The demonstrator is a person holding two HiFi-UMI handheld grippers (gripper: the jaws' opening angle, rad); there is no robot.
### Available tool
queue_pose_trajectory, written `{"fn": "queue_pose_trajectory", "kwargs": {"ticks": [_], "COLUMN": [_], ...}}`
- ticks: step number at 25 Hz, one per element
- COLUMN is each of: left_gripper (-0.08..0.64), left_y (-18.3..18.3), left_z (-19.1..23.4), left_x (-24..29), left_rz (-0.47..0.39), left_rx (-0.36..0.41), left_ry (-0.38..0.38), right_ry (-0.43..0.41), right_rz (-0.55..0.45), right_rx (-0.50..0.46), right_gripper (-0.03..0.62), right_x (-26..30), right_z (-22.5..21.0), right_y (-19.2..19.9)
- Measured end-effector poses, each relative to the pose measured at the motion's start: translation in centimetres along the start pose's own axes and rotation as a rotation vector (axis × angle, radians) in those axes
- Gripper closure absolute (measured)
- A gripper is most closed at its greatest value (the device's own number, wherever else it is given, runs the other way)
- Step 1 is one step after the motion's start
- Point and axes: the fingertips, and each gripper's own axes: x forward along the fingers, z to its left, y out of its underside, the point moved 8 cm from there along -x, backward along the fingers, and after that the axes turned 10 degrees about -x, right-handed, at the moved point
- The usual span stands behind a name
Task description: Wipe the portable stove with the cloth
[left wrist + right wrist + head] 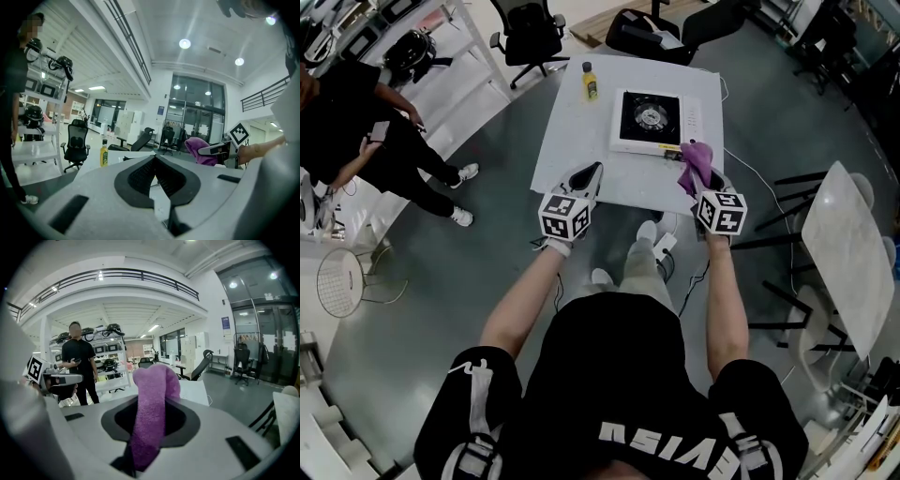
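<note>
The portable stove [652, 120], white with a black burner top, sits at the far right of a white table [572, 131]. A purple cloth [695, 164] hangs in the air just in front of the stove's near right corner, and my right gripper [705, 180] is shut on it. In the right gripper view the cloth [151, 413] stands up between the jaws and hides the fingertips. My left gripper [592, 171] is over the table's near edge, left of the stove, shut with nothing in it; its tips [155, 157] meet. From the left gripper view, the right gripper [216, 149] and cloth [196, 145] show at the right.
A yellow bottle [591, 82] stands on the table left of the stove. A person in black [356, 122] stands by shelving at the far left. Office chairs [530, 33] are behind the table. Another white table [853, 253] is at the right.
</note>
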Motion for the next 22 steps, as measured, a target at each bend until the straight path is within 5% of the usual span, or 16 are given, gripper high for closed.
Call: {"fn": "queue_pose_trajectory", "kwargs": {"ticks": [11,22], "left_gripper": [0.551,0.551], "left_y": [0.9,3.0], "left_z": [1.0,7.3], "left_x": [-1.5,-4.7], "left_rz": [-0.006,-0.019], "left_rx": [-0.018,-0.088], "left_ry": [-0.038,-0.199], "right_ry": [-0.051,-0.268], "right_rz": [0.027,0.087], "right_rx": [-0.014,-0.081], "right_gripper": [0.494,0.494], "right_x": [1.5,11.0], "right_z": [1.9,9.7], "right_y": [0.5,0.0]}}
